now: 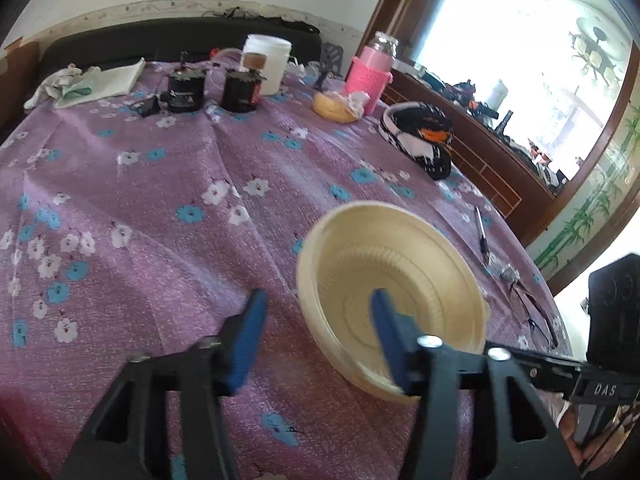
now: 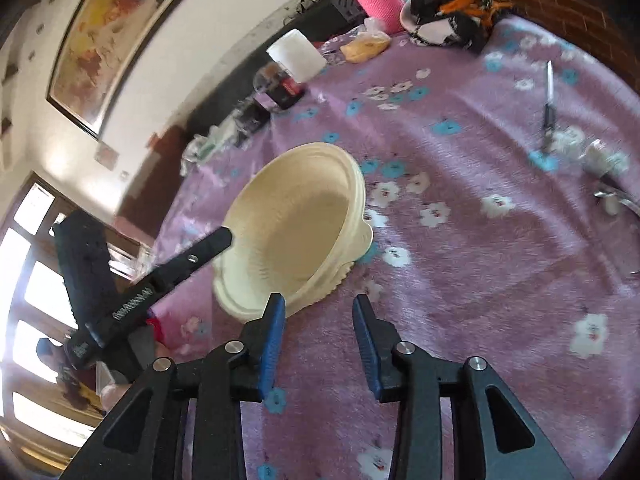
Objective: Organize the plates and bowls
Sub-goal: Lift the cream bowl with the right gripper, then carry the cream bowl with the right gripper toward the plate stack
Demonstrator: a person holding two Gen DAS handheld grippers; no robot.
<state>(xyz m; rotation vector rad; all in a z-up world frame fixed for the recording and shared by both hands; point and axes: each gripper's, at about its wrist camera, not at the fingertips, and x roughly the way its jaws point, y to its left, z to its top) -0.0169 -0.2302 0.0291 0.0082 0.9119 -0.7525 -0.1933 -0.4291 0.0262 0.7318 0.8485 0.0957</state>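
Observation:
A cream bowl [image 1: 384, 280] sits tilted on the purple flowered tablecloth [image 1: 160, 220]. In the right wrist view the bowl [image 2: 296, 224] rests on a cream ridged plate [image 2: 340, 280] whose edge shows beneath it. My left gripper [image 1: 316, 308] is open; its right finger [image 1: 386, 320] is over the bowl's inside, its left finger outside the rim. In the right wrist view one left finger [image 2: 212, 246] reaches the bowl's rim. My right gripper [image 2: 320, 312] is open and empty, just in front of the bowl.
At the table's back stand two black jars [image 1: 212, 88], a white tub [image 1: 268, 60], a pink bottle [image 1: 370, 72], a yellow bag of food [image 1: 336, 106] and a black and white cap [image 1: 424, 140]. A pen [image 1: 482, 232] and glasses [image 1: 532, 304] lie at right.

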